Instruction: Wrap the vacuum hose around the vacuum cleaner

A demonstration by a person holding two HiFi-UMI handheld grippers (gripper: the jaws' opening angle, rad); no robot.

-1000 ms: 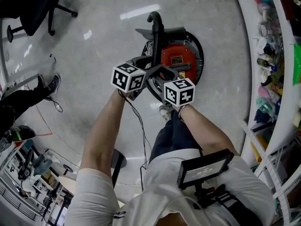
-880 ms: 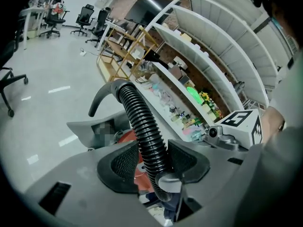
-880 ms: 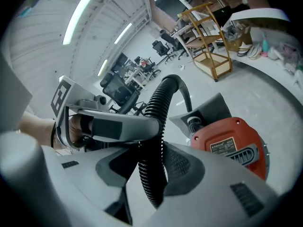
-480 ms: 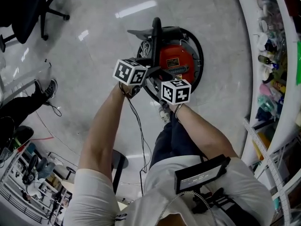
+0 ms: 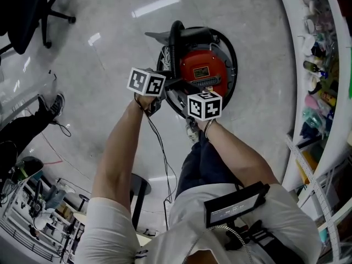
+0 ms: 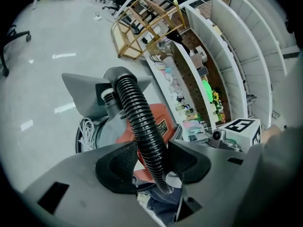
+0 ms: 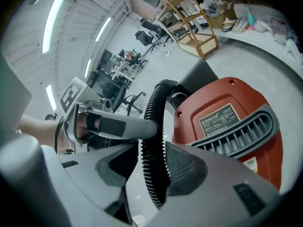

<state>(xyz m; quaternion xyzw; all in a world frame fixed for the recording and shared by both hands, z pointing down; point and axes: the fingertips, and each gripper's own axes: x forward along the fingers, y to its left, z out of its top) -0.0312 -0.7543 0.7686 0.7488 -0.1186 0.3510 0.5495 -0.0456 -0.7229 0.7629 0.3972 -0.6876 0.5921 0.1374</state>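
Seen from above, a person stands over a round red vacuum (image 5: 206, 70) on a glossy grey floor (image 5: 110, 54), one tool in each hand. The black ribbed hose (image 5: 175, 43) rises from its socket at the far side of the vacuum, arches over the top and runs back toward the person.

The left hand-held gripper (image 6: 152, 161) pinches the hose near its free end, with a pad pressed against each side. The right hand-held gripper (image 7: 150, 167) is clamped on the same hose just beside it, with the red body and its grey vent close by on the right. The two tools sit almost touching above the near edge of the vacuum.

Over the last second both hands have sunk toward the vacuum and rolled a little, carrying the hose down with them. Neither grip has altered. The hose arch now sits lower and closer to the body.

That looks like the approach to laying a first turn. No loop lies around the vacuum yet, so the wrapping is still to do. A coil of white cord (image 6: 86, 129) is tucked at the vacuum's left side.
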